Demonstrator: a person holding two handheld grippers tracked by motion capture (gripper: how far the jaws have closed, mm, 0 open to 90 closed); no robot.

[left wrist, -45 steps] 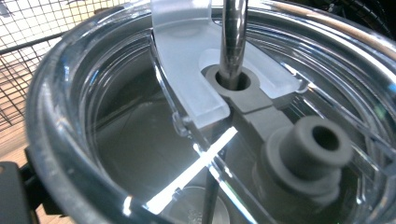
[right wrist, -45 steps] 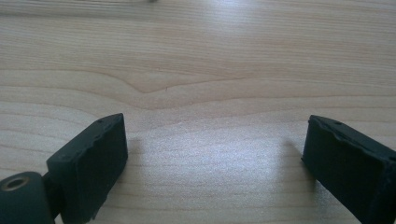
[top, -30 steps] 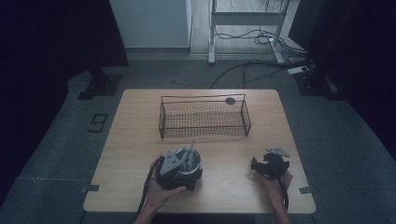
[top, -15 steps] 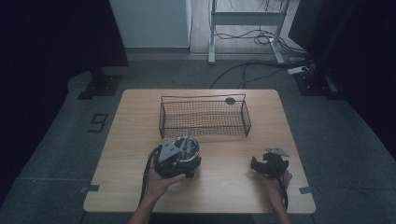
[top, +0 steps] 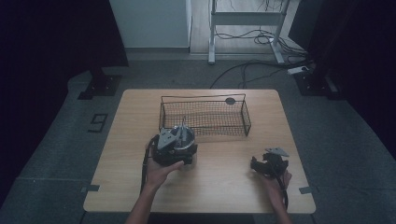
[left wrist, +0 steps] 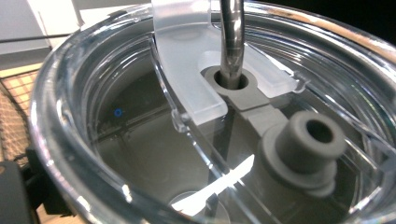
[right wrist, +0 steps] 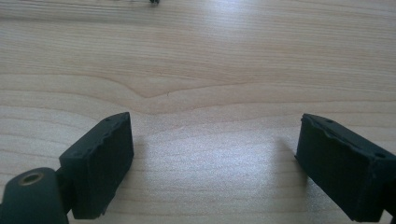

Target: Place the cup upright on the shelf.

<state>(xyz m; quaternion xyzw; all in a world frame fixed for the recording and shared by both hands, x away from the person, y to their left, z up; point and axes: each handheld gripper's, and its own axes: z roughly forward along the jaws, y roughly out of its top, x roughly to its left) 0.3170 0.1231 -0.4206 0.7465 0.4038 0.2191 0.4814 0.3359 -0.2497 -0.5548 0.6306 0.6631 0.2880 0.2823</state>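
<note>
No readable writing; right tool released over table, left tool's state unclear.

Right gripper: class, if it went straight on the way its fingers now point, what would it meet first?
Probably only the bare wooden table. The right gripper stands open, its fingers low over the wood with nothing between them. A small dark object sits at the far top edge, too cropped to identify, and depth is unclear.
</note>
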